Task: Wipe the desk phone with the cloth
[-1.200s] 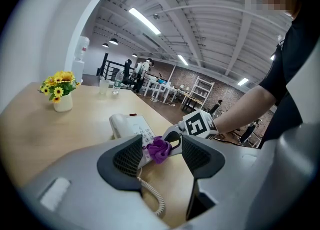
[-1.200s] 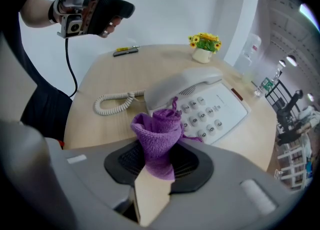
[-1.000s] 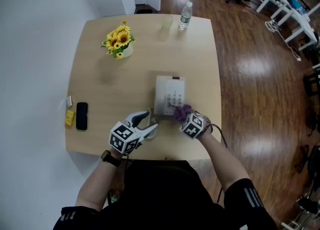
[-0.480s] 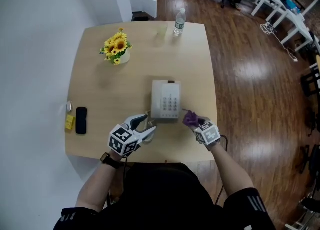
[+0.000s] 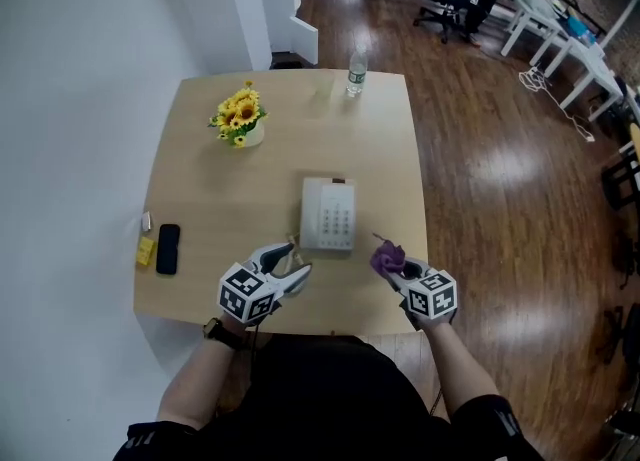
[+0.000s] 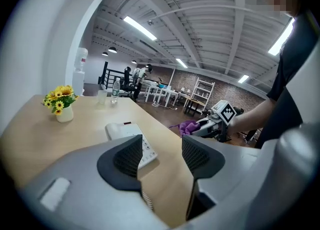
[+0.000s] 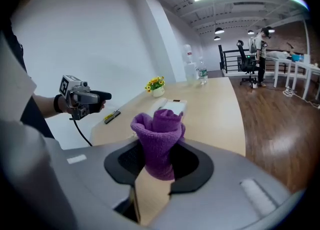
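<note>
Bunched purple cloth (image 5: 386, 257), clamped in right gripper (image 5: 394, 269), has withdrawn off the phone (image 5: 328, 213); left gripper (image 5: 297, 259) gapes empty.

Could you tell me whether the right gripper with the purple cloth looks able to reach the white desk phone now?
Probably yes. The right gripper, shut on the bunched purple cloth, is just right of the white push-button desk phone, with only bare light wooden table between them.
</note>
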`<state>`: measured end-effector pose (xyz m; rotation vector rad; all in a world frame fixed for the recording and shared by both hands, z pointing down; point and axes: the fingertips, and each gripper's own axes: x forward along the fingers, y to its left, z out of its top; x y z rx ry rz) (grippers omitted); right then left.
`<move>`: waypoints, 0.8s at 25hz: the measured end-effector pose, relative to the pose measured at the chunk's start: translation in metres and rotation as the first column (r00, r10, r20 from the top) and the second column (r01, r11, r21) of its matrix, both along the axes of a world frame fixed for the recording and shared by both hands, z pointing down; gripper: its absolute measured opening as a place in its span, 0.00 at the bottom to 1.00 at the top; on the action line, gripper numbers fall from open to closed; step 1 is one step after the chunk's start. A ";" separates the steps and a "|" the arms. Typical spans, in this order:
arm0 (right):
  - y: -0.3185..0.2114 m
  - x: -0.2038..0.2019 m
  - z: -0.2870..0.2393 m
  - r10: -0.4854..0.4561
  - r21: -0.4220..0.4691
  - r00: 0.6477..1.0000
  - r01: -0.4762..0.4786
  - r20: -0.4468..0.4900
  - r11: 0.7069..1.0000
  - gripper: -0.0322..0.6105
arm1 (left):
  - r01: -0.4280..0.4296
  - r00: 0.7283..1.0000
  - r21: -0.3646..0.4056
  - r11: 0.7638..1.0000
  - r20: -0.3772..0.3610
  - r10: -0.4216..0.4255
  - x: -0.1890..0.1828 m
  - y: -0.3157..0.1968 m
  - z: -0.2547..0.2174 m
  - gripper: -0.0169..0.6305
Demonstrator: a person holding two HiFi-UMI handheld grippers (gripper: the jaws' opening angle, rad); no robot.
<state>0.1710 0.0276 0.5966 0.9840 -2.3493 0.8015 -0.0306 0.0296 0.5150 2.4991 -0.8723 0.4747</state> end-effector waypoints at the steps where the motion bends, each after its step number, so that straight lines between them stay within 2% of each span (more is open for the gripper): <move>1: 0.004 0.001 -0.003 0.001 0.004 1.000 -0.002 0.009 1.000 0.26 | 0.007 1.000 0.003 1.000 0.000 -0.007 0.000 0.003 -0.002 0.40; 10: 0.028 0.013 -0.010 0.063 0.003 0.992 -0.063 0.105 0.998 0.26 | 0.071 0.997 0.007 0.997 -0.001 -0.071 -0.006 0.031 0.000 0.40; 20: 0.043 0.020 -0.017 0.078 0.025 0.989 -0.082 0.124 0.996 0.26 | 0.082 0.997 0.029 0.996 -0.004 -0.082 -0.003 0.048 -0.009 0.40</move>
